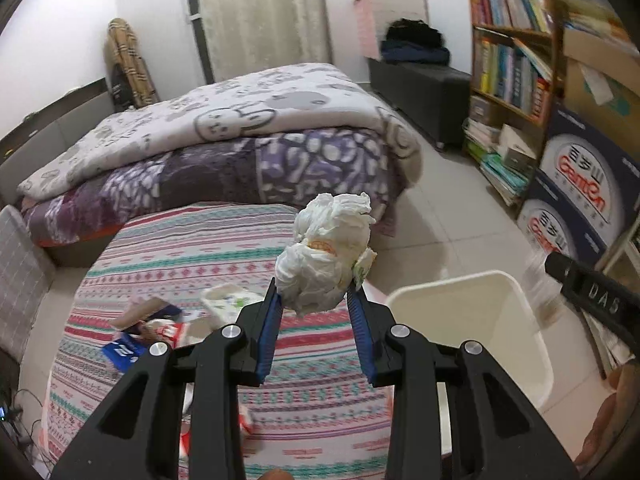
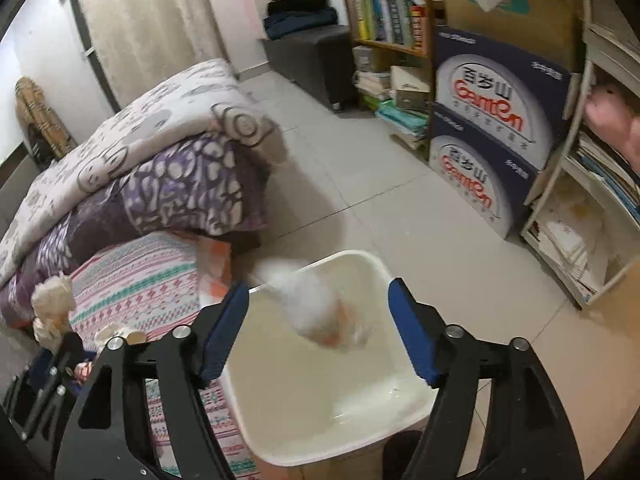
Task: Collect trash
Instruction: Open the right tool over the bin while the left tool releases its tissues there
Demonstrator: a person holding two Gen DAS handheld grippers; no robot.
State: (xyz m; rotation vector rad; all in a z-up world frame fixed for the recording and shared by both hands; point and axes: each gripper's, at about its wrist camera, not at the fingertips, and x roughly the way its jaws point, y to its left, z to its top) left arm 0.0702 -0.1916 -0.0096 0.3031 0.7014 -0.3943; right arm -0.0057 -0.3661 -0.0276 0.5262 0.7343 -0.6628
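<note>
My left gripper point(image 1: 316, 296) is shut on a crumpled white tissue wad point(image 1: 326, 256), held over the striped blanket point(image 1: 180, 248). The same wad point(image 2: 52, 300) shows at the lower left of the right wrist view. More wrappers and scraps point(image 1: 152, 328) lie on the blanket to the left of the fingers. My right gripper point(image 2: 318, 300) hangs open above a white bin point(image 2: 280, 400). A blurred white wad with orange print point(image 2: 320, 312) is in the gap over the bin's inside, touching neither pad. The bin point(image 1: 452, 284) stands on the floor beside the blanket.
Folded quilts point(image 1: 240, 132) are piled on the bed behind the blanket. A bookshelf point(image 1: 512, 60), stacked blue and white cartons point(image 2: 492, 120) and a white shelf unit point(image 2: 580, 220) line the right side. A dark bench point(image 1: 420, 84) stands at the back. A hand point(image 2: 612, 116) shows at the right edge.
</note>
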